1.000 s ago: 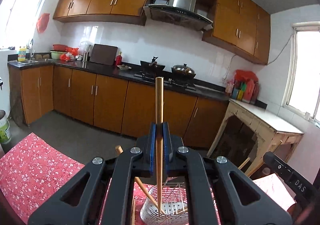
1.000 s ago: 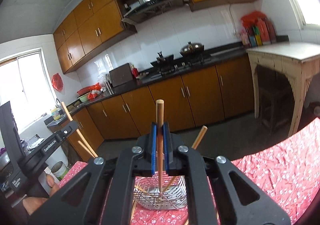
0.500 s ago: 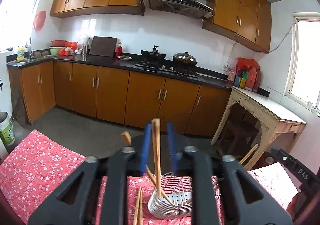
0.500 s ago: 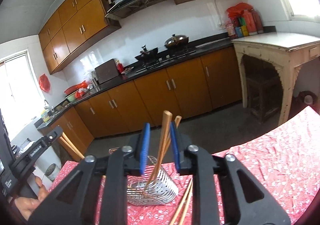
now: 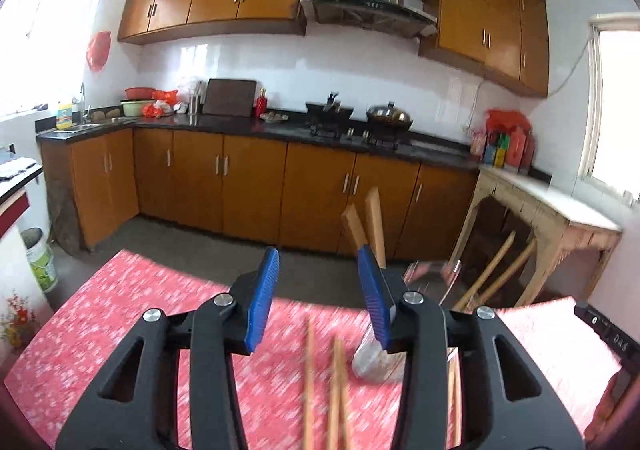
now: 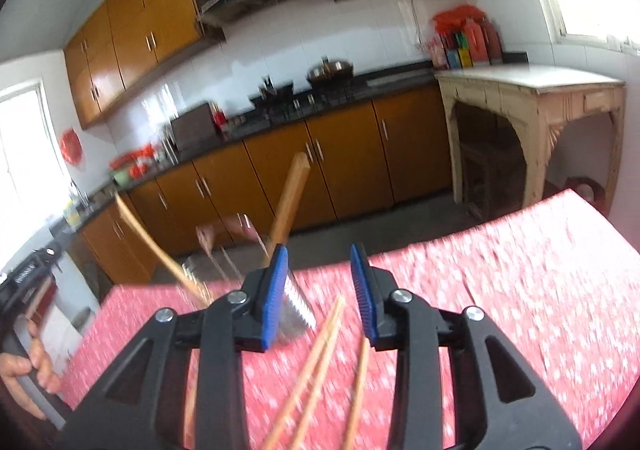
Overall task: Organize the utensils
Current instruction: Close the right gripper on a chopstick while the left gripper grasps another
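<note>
Metal wire holder (image 5: 374, 364) sits on the red floral tablecloth (image 5: 120, 330), partly hidden behind the left gripper's right finger; motion blur on it in both views. Chopsticks in holder (image 5: 375, 222) stand tilted, tops splayed: two lean up-left past the blue pad, two more (image 5: 496, 270) lean out to the right. Right wrist view shows the same holder (image 6: 296, 314) with one thick stick (image 6: 290, 202) leaning right and another (image 6: 160, 250) leaning left. Loose chopsticks (image 5: 324, 382) lie flat on the cloth just beside the holder, blurred; same ones (image 6: 320, 362) from the other side, at least three. Left gripper (image 5: 318, 290) fingers spread wide, nothing between the pads. Right gripper (image 6: 318, 286) likewise released, empty. Behind: kitchen counter (image 5: 280, 130) with stove and wok, wooden side table (image 5: 560, 210) on the right.
</note>
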`<action>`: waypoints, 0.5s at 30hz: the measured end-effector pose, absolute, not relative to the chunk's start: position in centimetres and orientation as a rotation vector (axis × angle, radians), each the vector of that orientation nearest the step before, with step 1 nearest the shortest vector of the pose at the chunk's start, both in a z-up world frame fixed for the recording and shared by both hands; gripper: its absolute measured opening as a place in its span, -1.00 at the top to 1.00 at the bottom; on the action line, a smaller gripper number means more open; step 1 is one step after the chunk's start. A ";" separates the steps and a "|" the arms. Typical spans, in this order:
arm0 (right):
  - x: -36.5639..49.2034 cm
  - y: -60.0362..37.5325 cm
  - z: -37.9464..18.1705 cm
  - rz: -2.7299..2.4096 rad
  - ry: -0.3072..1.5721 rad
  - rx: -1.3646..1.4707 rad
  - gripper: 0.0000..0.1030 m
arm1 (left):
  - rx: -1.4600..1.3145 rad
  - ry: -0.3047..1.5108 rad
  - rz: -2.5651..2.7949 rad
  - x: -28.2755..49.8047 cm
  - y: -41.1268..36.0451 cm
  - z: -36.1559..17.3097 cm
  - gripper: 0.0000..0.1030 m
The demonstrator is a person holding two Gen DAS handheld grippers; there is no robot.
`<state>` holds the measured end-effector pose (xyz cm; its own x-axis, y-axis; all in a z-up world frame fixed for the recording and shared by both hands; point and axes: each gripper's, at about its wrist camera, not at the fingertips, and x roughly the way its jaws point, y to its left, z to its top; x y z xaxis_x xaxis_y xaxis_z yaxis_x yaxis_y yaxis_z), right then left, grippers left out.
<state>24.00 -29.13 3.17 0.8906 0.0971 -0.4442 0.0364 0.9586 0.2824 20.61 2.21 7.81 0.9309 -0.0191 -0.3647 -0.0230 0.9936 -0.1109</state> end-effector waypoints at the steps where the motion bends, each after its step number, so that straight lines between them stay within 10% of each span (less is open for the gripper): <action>1: 23.5 -29.1 2.0 0.022 0.505 0.279 0.35 | -0.108 0.395 0.001 20.2 2.5 7.0 0.05; 15: 20.4 -26.7 -10.8 0.018 0.834 0.213 0.27 | -0.050 0.727 0.007 18.2 6.4 -6.4 -0.13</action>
<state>20.43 -26.65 -10.78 0.6733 0.0994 -0.7327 0.0671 0.9786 0.1944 18.21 6.42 -6.38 0.7474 -0.0112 -0.6643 -0.0234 0.9988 -0.0431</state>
